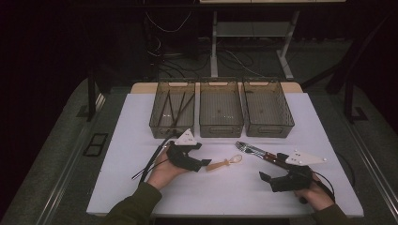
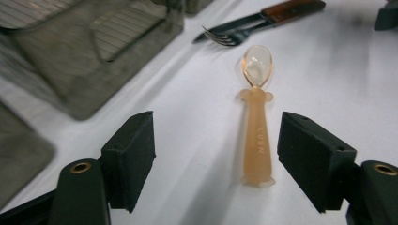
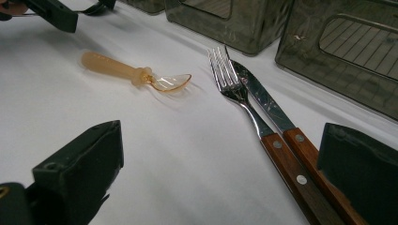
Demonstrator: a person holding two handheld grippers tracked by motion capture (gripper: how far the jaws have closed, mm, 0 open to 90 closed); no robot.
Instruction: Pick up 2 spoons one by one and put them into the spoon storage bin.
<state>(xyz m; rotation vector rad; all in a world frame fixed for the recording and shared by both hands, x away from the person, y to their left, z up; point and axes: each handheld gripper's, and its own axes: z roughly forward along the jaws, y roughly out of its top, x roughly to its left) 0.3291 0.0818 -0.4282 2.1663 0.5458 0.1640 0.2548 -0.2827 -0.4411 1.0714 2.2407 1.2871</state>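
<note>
Spoon is lying on the tabletop, handle toward my left tongs, long axis running straight away between the released jaws; right tongs, also spread, are waiting farther off.

the left gripper sits low over the table in the left hand, jaws apart, pads touching nothing. the right gripper, held in the right hand, seems level, jaws wide.
</note>
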